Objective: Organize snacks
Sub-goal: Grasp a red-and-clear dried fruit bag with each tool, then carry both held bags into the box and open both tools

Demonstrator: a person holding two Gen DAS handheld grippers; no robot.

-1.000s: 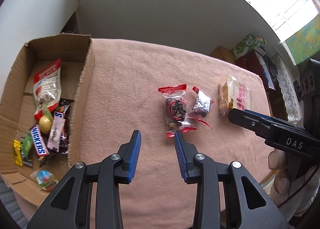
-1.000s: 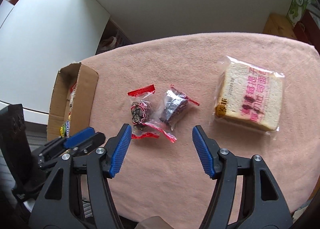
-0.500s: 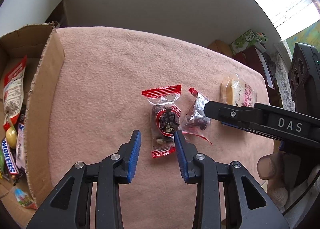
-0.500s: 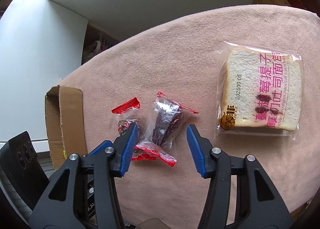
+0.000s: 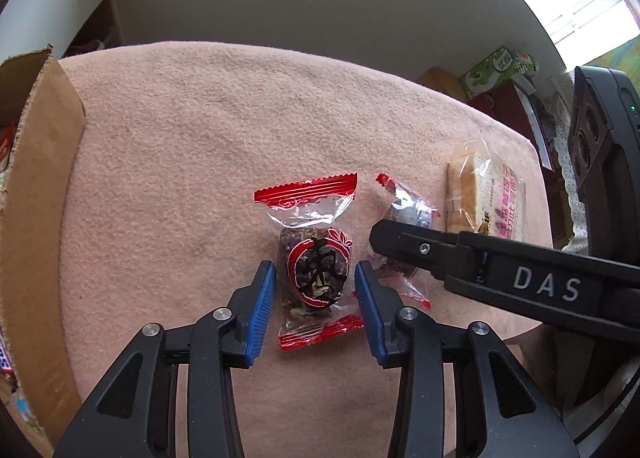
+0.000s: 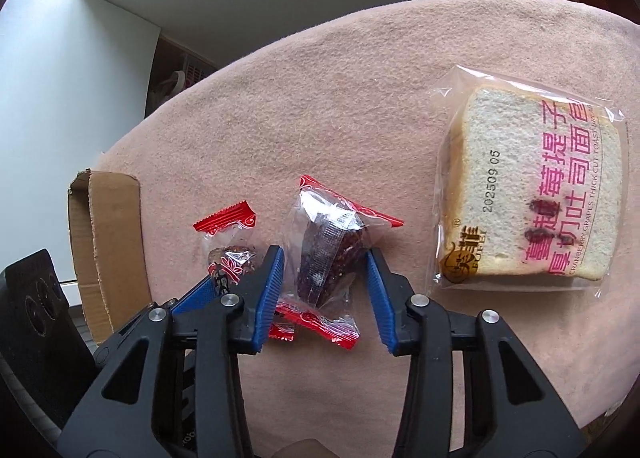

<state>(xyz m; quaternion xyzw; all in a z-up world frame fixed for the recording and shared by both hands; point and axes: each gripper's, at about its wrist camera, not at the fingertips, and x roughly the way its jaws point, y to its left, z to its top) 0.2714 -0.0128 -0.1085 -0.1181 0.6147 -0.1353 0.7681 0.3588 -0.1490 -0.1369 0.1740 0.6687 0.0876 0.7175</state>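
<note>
A clear, red-ended candy packet with a round red-and-black print (image 5: 316,258) lies on the pink cloth. My left gripper (image 5: 316,290) straddles it, jaws opening, with small gaps on both sides. Just right of it lies a second clear packet of dark pieces with red ends (image 6: 324,254). My right gripper (image 6: 325,282) straddles that one, jaws closing, pads close to the wrapper. The right gripper's finger (image 5: 440,254) crosses the left wrist view and hides part of the dark packet (image 5: 408,213). A wrapped slice of bread with pink print (image 6: 532,193) lies further right.
An open cardboard box (image 5: 36,177) with several snacks stands at the cloth's left edge, also in the right wrist view (image 6: 108,242). Pink cloth (image 5: 200,117) covers the table. Beyond its right edge stand a green carton (image 5: 500,65) and dark furniture.
Both grippers have come down over the two packets. The right jaws have narrowed a lot around the dark packet. The left jaws have widened a little around the printed candy.
</note>
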